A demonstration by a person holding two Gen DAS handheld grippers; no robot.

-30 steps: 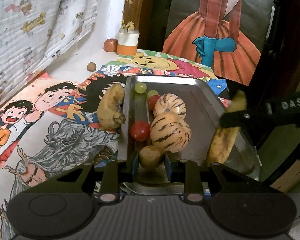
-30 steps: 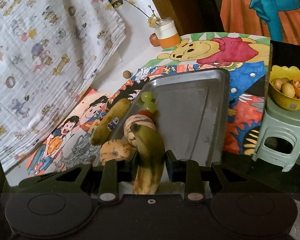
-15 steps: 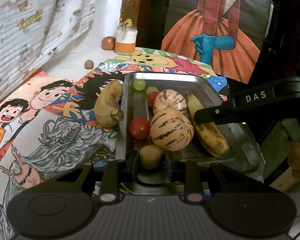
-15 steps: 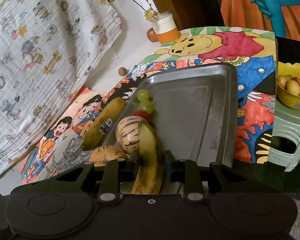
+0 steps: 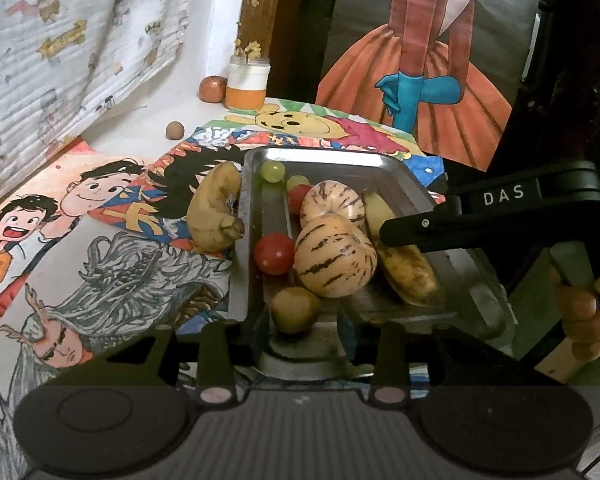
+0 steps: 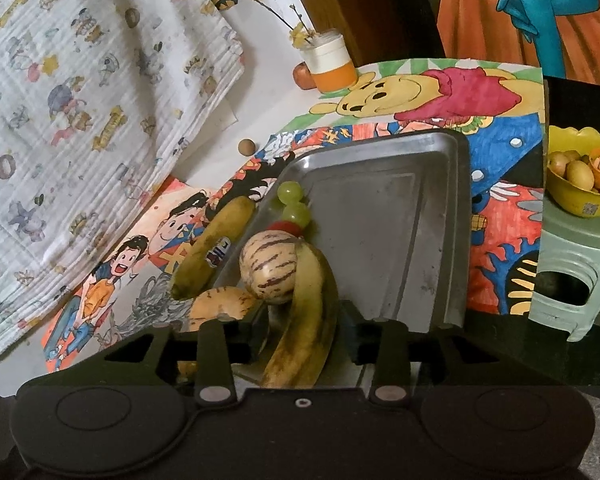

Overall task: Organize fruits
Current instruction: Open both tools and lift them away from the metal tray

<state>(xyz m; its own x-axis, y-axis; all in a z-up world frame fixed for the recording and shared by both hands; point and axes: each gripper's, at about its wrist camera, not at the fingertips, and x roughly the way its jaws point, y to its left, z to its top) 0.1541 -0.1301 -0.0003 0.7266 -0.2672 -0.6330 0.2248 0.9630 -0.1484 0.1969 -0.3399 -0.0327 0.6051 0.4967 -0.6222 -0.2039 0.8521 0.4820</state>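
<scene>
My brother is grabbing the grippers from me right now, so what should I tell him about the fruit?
Left gripper: open, fingers either side of the small brown fruit resting in the tray.
Right gripper: looks open around the spotted banana, which lies in the tray against a striped melon.
Done: second melon, red tomato and green grapes are in the tray too.
Left: second banana lies on the mat beside the tray; back off, then fetch it.
</scene>
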